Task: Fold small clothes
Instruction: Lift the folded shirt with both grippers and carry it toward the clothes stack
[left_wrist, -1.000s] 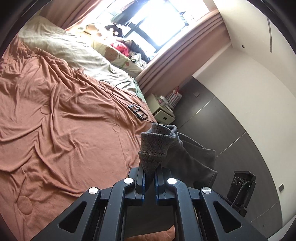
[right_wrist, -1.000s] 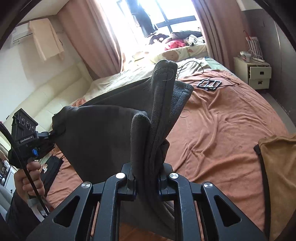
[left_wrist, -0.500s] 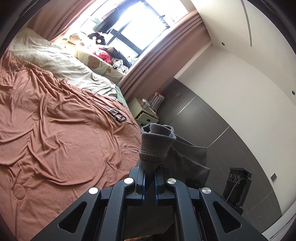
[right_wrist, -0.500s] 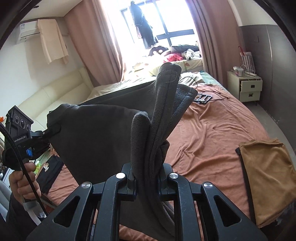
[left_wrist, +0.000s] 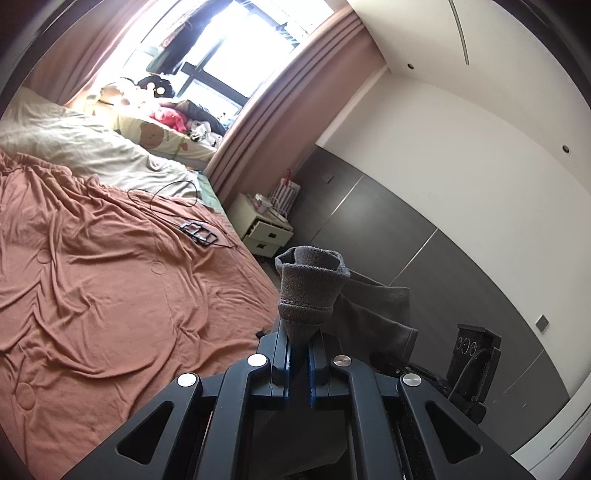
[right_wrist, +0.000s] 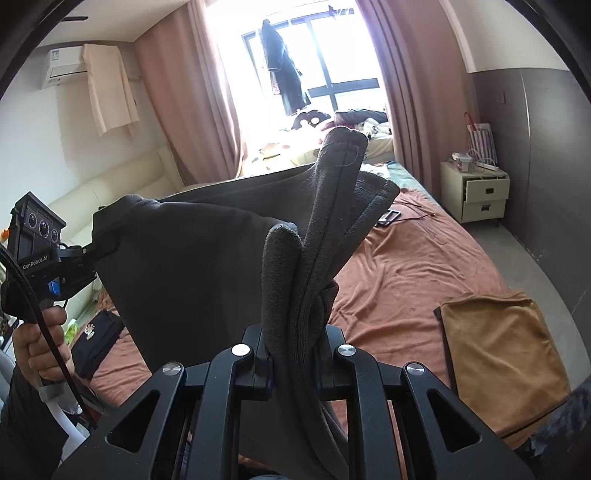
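Both grippers are clamping the dark grey garment (right_wrist: 192, 266) and holding it stretched in the air above the orange bedspread (left_wrist: 92, 295): the left gripper (left_wrist: 298, 354) is pinching a bunched hem corner, and the right gripper (right_wrist: 291, 354) is biting a thick wad of several layers. It is looking soft, light and floppy, so gripping at corners or seams is likely keeping it spread best. Across from the right gripper, the person's left hand (right_wrist: 40, 343) is holding its handle roughly level.

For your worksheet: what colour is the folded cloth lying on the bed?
Tan cloth, right wrist view.
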